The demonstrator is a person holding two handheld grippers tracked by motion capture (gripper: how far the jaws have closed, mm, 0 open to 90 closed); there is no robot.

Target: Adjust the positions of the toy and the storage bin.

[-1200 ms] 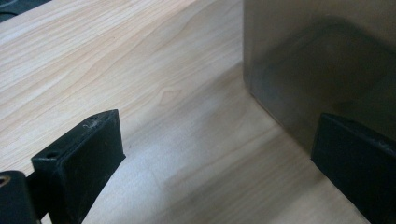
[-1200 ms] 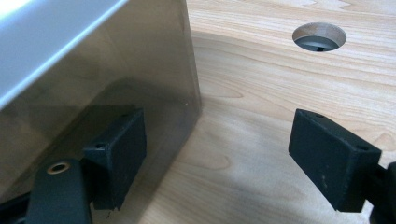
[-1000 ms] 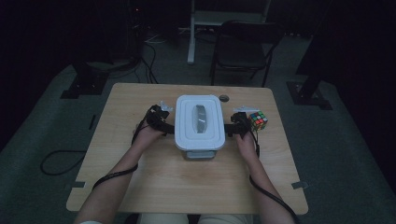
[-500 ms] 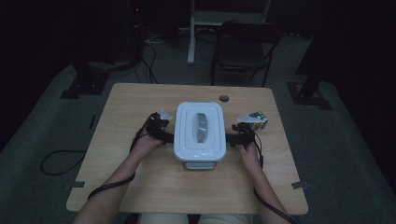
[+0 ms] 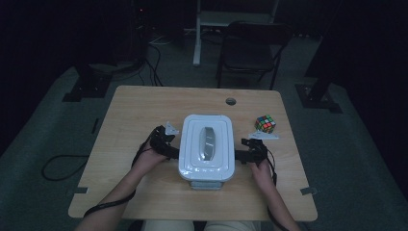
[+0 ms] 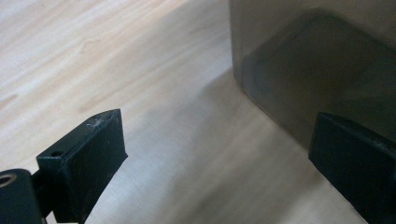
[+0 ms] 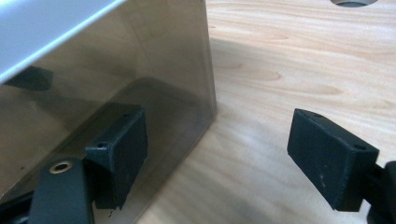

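A clear plastic box with a white lid (image 5: pixel 206 147) stands on the wooden table (image 5: pixel 134 106), a little toward the near side. My left gripper (image 5: pixel 172 150) lies at its left wall and my right gripper (image 5: pixel 243 155) at its right wall. In the left gripper view the jaws of the left gripper (image 6: pixel 215 123) stand wide apart over bare wood, the box wall (image 6: pixel 317 56) just beyond the right jaw. In the right gripper view the right gripper (image 7: pixel 215 119) is open too, its left jaw close against the box wall (image 7: pixel 93 93).
A colourful puzzle cube (image 5: pixel 265 123) sits on the table to the right of the box, behind my right hand. A round cable hole (image 5: pixel 231 101) is in the table's far part. A chair (image 5: pixel 250 53) and a desk leg stand beyond the far edge.
The box has slid toward the person's side of the table, with both hands and grippers moving back alongside it. The cube has stayed where it was.
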